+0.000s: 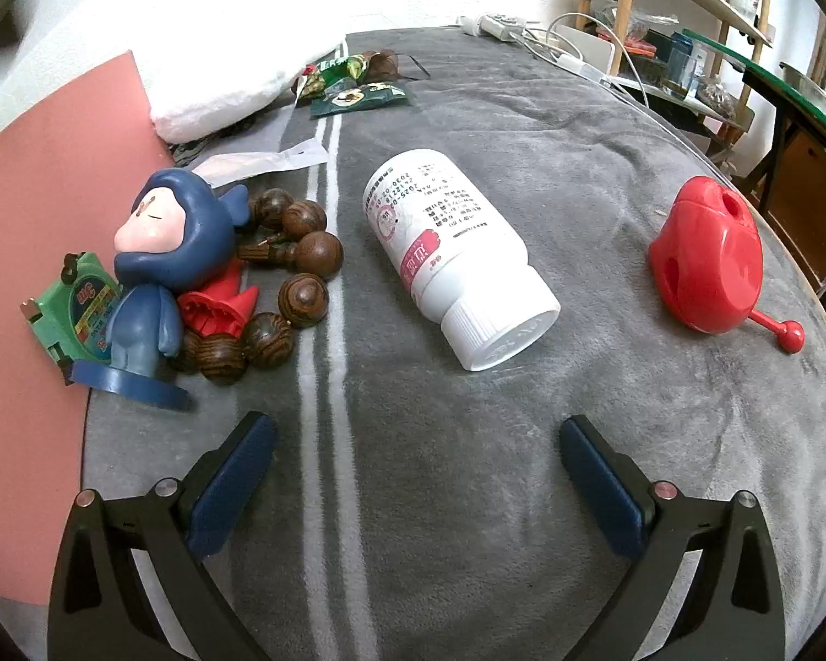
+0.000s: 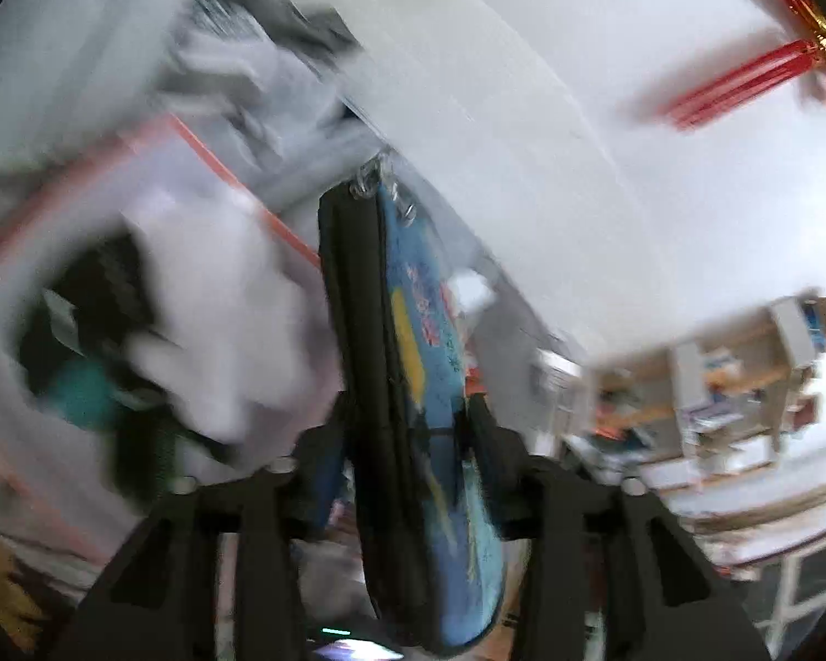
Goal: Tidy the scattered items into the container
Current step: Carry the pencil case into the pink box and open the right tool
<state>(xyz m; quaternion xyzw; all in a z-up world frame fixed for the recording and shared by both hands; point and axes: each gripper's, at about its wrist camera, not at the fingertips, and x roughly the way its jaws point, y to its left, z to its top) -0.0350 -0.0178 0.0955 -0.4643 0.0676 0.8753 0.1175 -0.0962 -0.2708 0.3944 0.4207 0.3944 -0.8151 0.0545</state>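
Along the left edge of the grey fleece blanket (image 1: 468, 440) with its white stripes lies a pink flat board (image 1: 44, 220). On it and just beside it sits a cluster: a green small tape measure (image 1: 77, 308), a blue rubber figurine with a pale face (image 1: 165, 253) leaning on its round base, a red ribbed cone-shaped piece (image 1: 220, 305) and a loop of brown wooden beads (image 1: 297, 253). Whether that board is part of the container I cannot tell.

At the blanket's middle the white plastic pill bottle (image 1: 457, 253) lies on its side, straight ahead of the left gripper (image 1: 416, 457), whose blue-padded fingers stand wide apart and empty. The bottle's long axis runs from upper left to lower right, ribbed cap nearest, so it lies at a slant across the line between the two pads; I judge a slight turn of the wrist would square them to its barrel. This gripper looks much the nearer to it.

Near the right edge rests a red plastic dome-shaped toy with a knobbed stem (image 1: 710, 264), well apart from the bottle.

In the blurred right wrist view, the right gripper (image 2: 407, 424) has its fingers closed against a blue printed zip pouch with black edging (image 2: 429, 385), held in the air.
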